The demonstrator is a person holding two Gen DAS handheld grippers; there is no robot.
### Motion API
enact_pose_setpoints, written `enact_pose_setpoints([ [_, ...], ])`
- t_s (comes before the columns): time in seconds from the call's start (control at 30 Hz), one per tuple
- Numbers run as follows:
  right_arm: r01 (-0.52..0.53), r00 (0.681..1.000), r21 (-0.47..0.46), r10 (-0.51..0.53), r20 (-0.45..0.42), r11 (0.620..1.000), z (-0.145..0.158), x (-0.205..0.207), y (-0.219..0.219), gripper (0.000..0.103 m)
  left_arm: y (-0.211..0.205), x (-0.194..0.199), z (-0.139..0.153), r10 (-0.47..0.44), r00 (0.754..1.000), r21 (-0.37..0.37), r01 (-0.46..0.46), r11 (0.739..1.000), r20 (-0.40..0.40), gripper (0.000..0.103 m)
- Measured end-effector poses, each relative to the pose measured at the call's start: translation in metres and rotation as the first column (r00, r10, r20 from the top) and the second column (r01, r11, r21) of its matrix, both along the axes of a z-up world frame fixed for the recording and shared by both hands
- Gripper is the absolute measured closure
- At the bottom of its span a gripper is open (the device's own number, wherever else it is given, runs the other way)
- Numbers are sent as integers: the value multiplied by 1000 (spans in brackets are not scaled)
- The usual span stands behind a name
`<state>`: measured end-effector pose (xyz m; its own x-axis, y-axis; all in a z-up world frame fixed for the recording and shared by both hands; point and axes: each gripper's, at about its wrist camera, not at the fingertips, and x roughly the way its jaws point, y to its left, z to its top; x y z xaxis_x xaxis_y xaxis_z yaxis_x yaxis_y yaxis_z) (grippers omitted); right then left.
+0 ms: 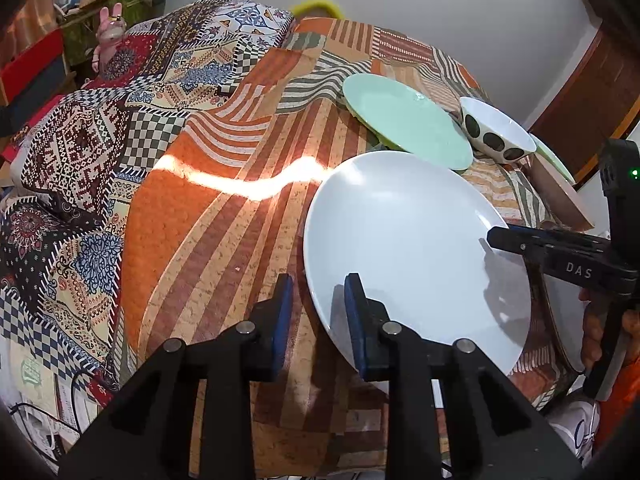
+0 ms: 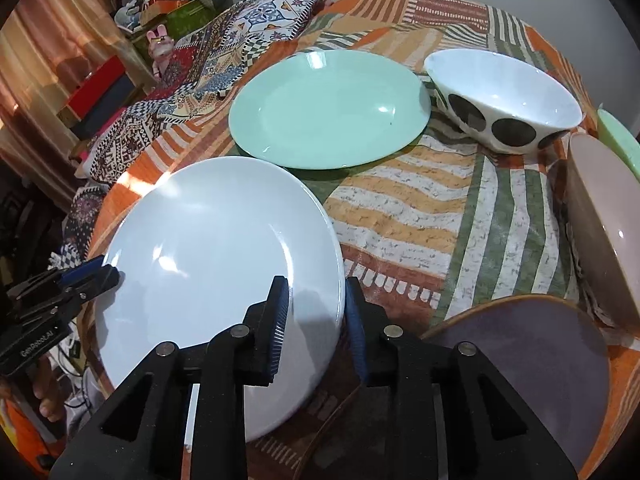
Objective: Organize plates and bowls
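A large white plate (image 1: 408, 240) (image 2: 216, 272) lies on the patterned tablecloth. My left gripper (image 1: 318, 288) straddles its left rim, jaws apart and not clamped. My right gripper (image 2: 316, 292) straddles its right rim, jaws apart, one finger over the plate and one outside. Behind it lie a mint green plate (image 1: 404, 120) (image 2: 328, 108) and a white bowl with black dots (image 1: 496, 130) (image 2: 504, 100). A purple plate (image 2: 532, 368) and a pink bowl (image 2: 600, 220) sit at the right in the right wrist view.
A second mint dish edge (image 2: 618, 136) shows behind the pink bowl. A folded patchwork cloth (image 1: 132, 120) covers the table's left side. A pink rabbit toy (image 1: 108, 32) and boxes stand beyond the table at far left.
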<state>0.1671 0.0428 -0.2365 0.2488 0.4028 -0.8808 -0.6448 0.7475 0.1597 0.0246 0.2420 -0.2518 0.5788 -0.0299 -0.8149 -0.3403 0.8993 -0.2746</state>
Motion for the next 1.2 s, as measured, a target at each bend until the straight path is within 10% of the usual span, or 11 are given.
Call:
enact_pose_setpoints([
  [0.7,-13,999,26,14,-36,1000,-2,-6,4,78,-5,2,4,8,1000,47,-7,999,-22,79],
  [1.2,18,999,151,-25,44,988,43,-18,-24,78,-21,-7,58,6,996,94,-15,995,93,79],
])
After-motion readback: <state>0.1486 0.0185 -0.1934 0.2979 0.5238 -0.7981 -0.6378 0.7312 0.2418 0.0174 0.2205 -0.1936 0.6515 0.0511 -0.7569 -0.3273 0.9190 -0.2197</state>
